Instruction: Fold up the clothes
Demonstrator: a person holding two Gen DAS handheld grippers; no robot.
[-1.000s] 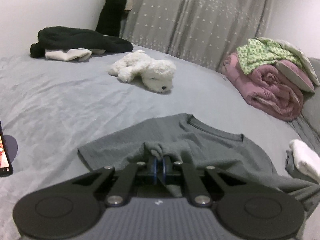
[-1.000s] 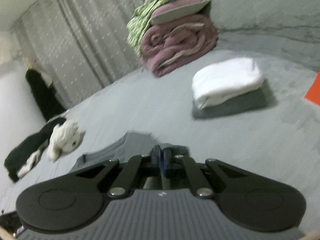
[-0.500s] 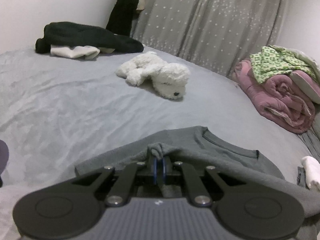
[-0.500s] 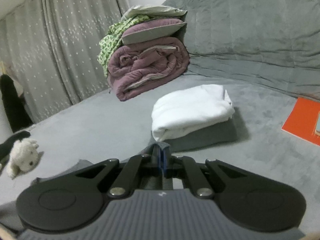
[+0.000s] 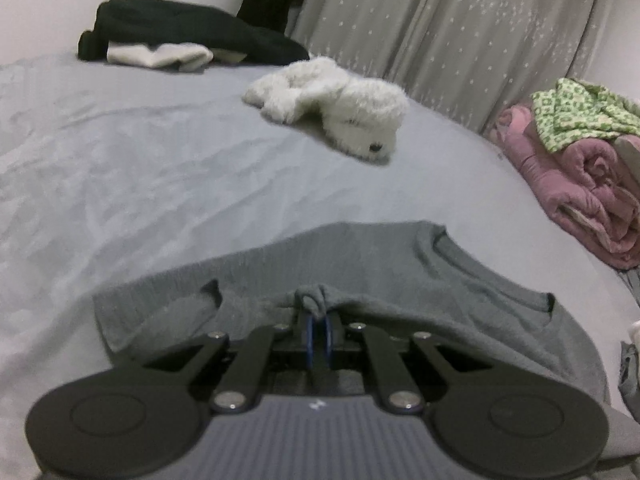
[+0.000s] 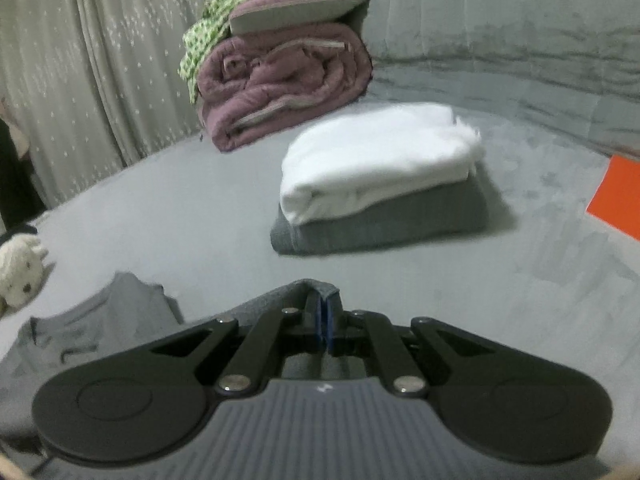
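The left gripper (image 5: 317, 322) is pressed together, pinching a bunched fold of the grey T-shirt (image 5: 360, 264). The right gripper (image 6: 324, 312) is likewise clamped on an edge of the same shirt (image 6: 100, 320). The shirt lies spread on the grey bed (image 5: 140, 168), collar away from the left gripper. Beyond it lie a white plush toy (image 5: 340, 112), a folded white-on-grey stack (image 6: 380, 196) and a rolled pink quilt (image 6: 280, 92).
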